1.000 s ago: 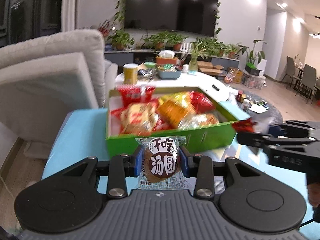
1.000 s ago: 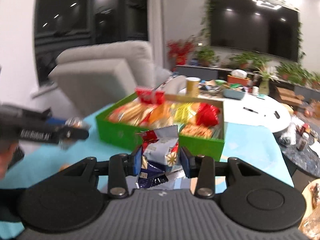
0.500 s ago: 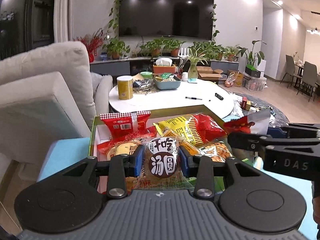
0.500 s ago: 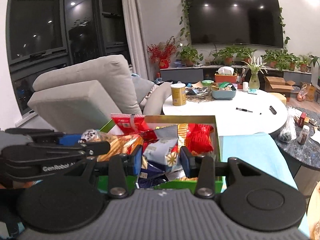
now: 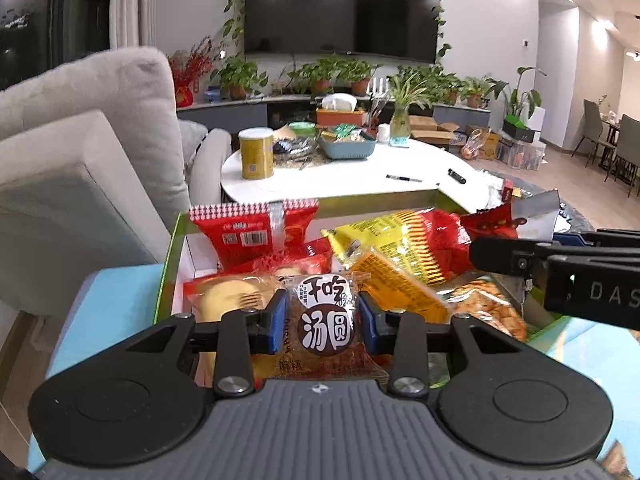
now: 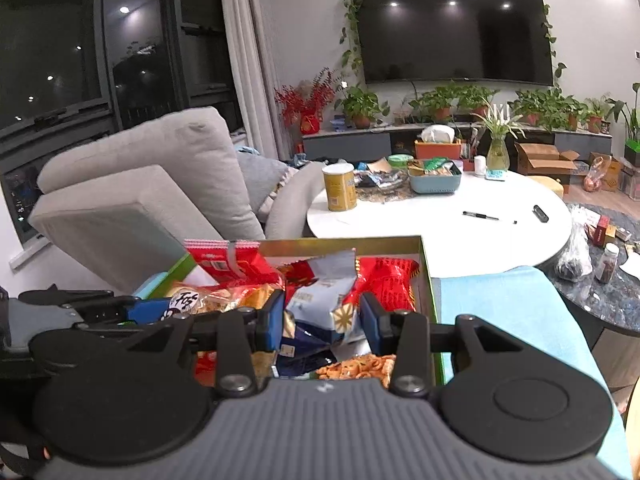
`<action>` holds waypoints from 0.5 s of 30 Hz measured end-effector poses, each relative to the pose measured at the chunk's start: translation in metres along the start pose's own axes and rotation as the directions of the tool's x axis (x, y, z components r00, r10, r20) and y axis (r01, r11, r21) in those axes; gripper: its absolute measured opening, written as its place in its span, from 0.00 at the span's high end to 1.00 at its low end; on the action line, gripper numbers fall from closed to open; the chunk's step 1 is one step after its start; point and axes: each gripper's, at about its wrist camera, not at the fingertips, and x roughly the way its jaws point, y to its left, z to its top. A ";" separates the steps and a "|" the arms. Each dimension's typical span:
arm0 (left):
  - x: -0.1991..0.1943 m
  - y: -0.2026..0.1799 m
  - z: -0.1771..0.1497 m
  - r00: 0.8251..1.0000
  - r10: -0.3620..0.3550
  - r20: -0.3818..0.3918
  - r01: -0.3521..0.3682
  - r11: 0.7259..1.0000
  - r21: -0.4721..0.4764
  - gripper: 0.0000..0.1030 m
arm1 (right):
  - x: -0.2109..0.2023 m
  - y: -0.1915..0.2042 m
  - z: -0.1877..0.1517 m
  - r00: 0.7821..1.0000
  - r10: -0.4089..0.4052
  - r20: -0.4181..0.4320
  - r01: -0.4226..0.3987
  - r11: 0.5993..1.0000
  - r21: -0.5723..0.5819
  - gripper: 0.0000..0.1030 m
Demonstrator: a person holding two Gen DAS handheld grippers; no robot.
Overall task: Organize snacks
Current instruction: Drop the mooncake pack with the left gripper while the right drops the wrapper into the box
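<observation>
Between the blue pads of the left gripper (image 5: 323, 322) a small brown round snack packet (image 5: 326, 326) is pinched, its printed face turned toward the camera and its characters upright; it is held on edge, with its sealed clear ends at 12 and 6 o'clock, so that its long axis runs up and down. The right gripper (image 6: 322, 318) is closed on a crumpled blue-and-white foil packet (image 6: 326, 300), whose torn, open mouth points to 12 o'clock and whose long axis is also near upright.

Both packets are held over the green box (image 5: 170, 256), which is already heaped with snacks. In the left wrist view, a red packet with a barcode (image 5: 252, 236) is seen standing at 11 o'clock of the jaws, a yellow-and-red bag (image 5: 404, 240) lies at 1 o'clock, and a clear bag of orange crackers (image 5: 484, 304) lies at 3 o'clock. The right gripper's black arm crosses in from 3 o'clock, above those crackers, and part of the box's right side is hidden by it.

The box is set on a light-blue surface (image 6: 504, 304). Beyond it, at 12 o'clock, a white round table (image 6: 440, 216) is seen, with a yellow can (image 6: 340, 186) on it. A grey sofa (image 5: 100, 120) is seen at 10 o'clock.
</observation>
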 end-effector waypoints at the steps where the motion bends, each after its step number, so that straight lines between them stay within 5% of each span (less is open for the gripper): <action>1: 0.004 0.001 0.000 1.000 0.004 0.003 -0.004 1.000 0.001 0.65 | 0.005 -0.001 0.000 1.000 -0.002 -0.005 0.002 1.000 0.010 0.22; 4: 0.001 0.003 0.001 1.000 -0.007 0.010 0.007 1.000 -0.002 0.63 | 0.016 -0.004 0.001 1.000 -0.007 -0.023 0.007 0.999 0.043 0.22; 7: -0.014 0.007 0.003 0.998 -0.049 0.038 0.049 0.999 -0.002 0.47 | 0.003 -0.003 0.000 1.000 -0.004 0.007 0.004 0.999 0.045 0.22; 15: -0.077 0.021 0.005 0.985 0.014 0.169 -0.010 1.000 -0.026 0.30 | -0.050 -0.006 -0.007 0.997 -0.037 0.068 0.034 0.999 0.038 0.22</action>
